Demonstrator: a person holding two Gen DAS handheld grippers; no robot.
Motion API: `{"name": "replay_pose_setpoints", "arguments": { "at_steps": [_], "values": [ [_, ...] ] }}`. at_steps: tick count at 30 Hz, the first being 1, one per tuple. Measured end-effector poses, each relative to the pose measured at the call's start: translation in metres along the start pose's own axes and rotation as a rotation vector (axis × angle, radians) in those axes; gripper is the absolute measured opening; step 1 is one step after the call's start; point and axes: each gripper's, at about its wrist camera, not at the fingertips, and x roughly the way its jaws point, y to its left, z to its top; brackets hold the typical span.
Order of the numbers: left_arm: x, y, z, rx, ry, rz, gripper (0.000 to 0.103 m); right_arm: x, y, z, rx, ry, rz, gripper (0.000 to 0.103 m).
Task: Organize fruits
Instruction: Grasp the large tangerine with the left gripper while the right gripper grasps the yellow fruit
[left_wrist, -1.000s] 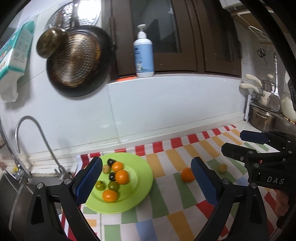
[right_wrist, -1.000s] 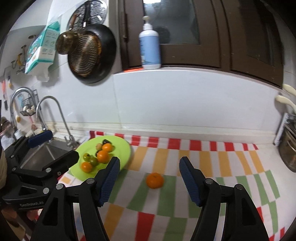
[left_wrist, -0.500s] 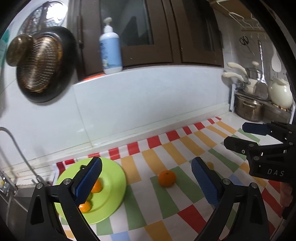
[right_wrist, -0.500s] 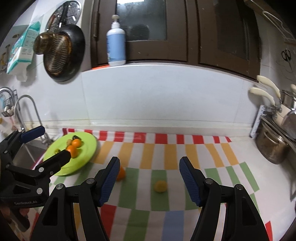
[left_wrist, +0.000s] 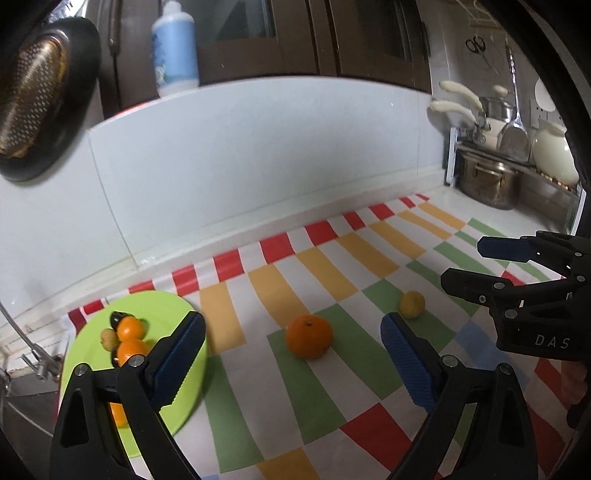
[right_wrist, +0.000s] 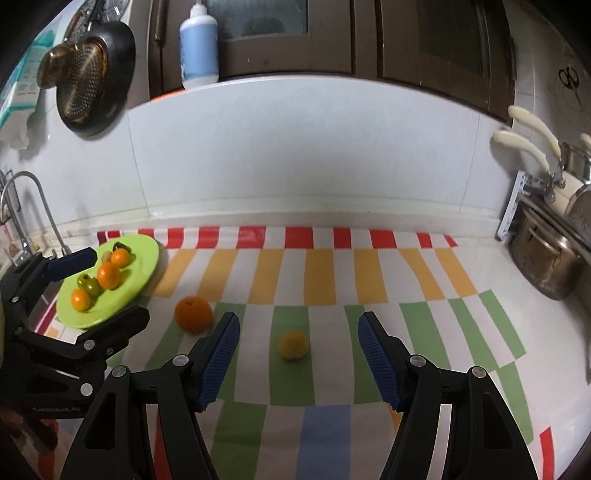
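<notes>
An orange (left_wrist: 308, 335) lies loose on the striped cloth, straight ahead of my open, empty left gripper (left_wrist: 293, 354); it also shows in the right wrist view (right_wrist: 193, 314). A small yellow fruit (right_wrist: 293, 344) lies just ahead of my open, empty right gripper (right_wrist: 298, 351), and shows in the left wrist view (left_wrist: 411, 304). A green plate (left_wrist: 166, 317) at the left holds several oranges and small green and dark fruits; it also shows in the right wrist view (right_wrist: 144, 254). Each gripper shows in the other's view, the right (left_wrist: 476, 264) and the left (right_wrist: 107, 288).
A colourful checked cloth (right_wrist: 332, 273) covers the counter. A sink with a tap (right_wrist: 26, 206) is at the far left. Steel pots (right_wrist: 543, 258) and a rack stand at the right end. A pan (right_wrist: 92, 81) hangs on the wall; a pump bottle (right_wrist: 198, 46) stands on the ledge.
Both grippers have swung right and moved closer to the cloth. The orange is now centred before the left gripper, the yellow fruit before the right. Both stayed open.
</notes>
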Motion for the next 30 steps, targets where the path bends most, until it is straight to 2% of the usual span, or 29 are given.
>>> {"name": "replay_pose_setpoints", "arguments": {
  "at_steps": [12,15,22,30],
  "values": [
    [0.044,-0.001,-0.013,-0.019,0.122,-0.060,0.083,0.036,-0.005,-0.015,0.016,0.085,0.020,0.066],
    [0.053,0.000,-0.013,-0.033,0.151,-0.070,0.079,0.046,-0.005,-0.017,0.024,0.109,0.037,0.060],
    [0.074,0.004,-0.011,-0.089,0.234,-0.101,0.060,0.062,-0.004,-0.020,0.034,0.151,0.053,0.053],
    [0.087,0.005,-0.010,-0.131,0.277,-0.123,0.049,0.077,-0.005,-0.021,0.051,0.190,0.062,0.041]
  ]
}}
